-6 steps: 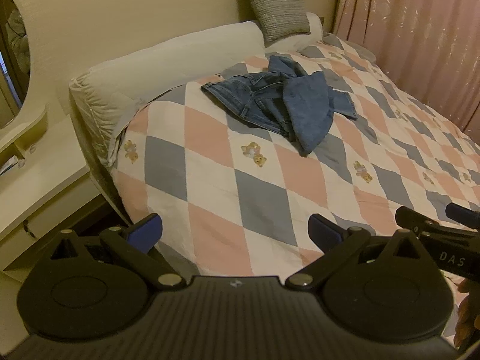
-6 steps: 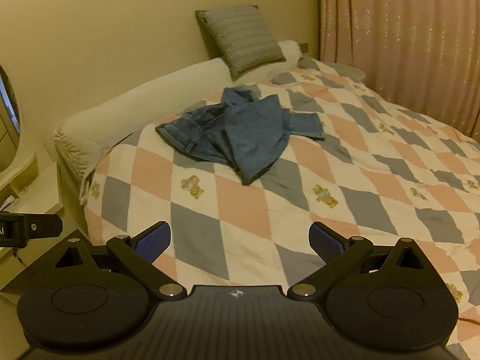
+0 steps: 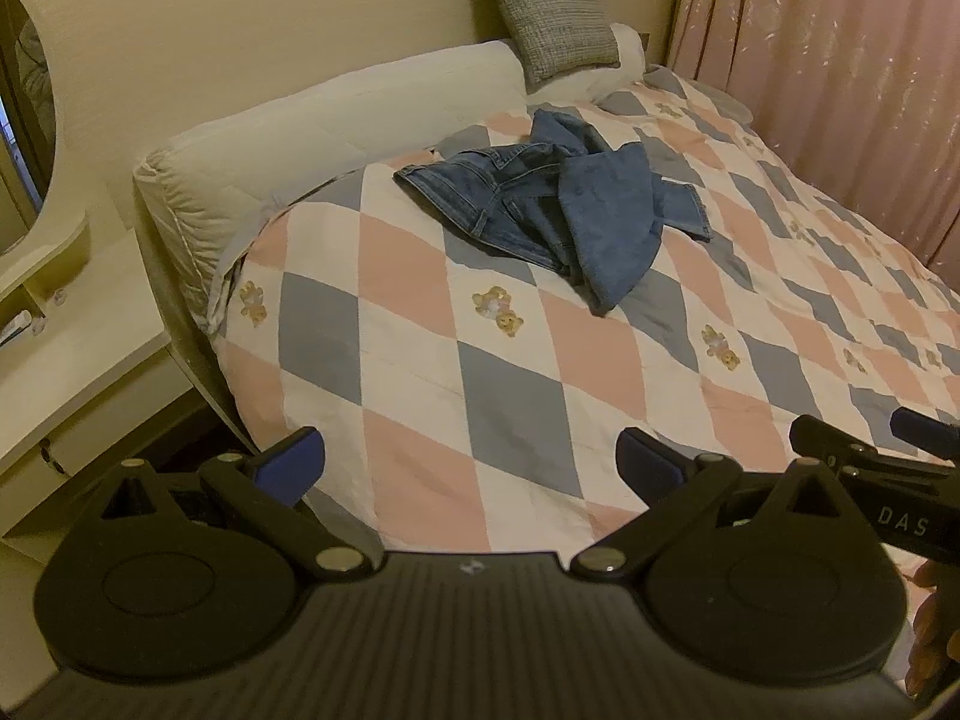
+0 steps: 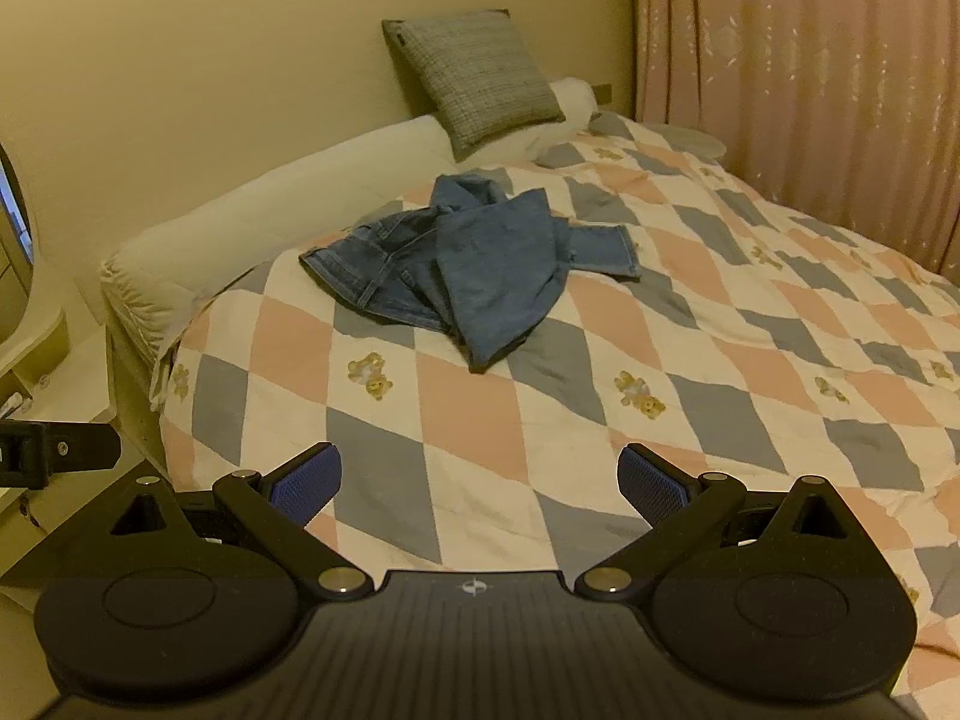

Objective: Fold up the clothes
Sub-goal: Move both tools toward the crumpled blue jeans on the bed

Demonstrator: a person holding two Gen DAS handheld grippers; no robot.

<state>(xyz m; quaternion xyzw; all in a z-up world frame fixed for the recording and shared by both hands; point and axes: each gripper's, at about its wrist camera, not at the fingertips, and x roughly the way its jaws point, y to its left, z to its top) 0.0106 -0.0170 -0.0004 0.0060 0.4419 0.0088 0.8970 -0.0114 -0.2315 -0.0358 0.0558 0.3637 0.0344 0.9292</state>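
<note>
Closest in, both tools are just hanging over the near edge of the bed: the left gripper (image 3: 470,461) has its blue pads spread wide with nothing between them, and the right gripper (image 4: 480,477) is the same, spread and empty. Under them is the diamond-pattern quilt (image 4: 468,420) in pink, grey-blue and white with little teddy bears on it. Further up the quilt, well apart from both grippers, sits the thing that matters: a pair of blue jeans (image 4: 474,264) dumped in a crumpled heap, waistband toward the bedside cabinet (image 3: 78,354) side, one leg flopped over the rest and a cuff poking out toward the pink curtain (image 4: 798,90). Beyond the jeans there's the long white bolster (image 3: 336,120) along the head of the bed, with a grey woven cushion (image 4: 480,78) leaning on the wall behind it. So I'd say folding hasn't started, this looks like the approach step. Next move probably means reaching both grippers across the quilt to the jeans, pinching the waistband at two spots and pulling it out flat before any fold. Hard to tell how tangled the legs are.
</note>
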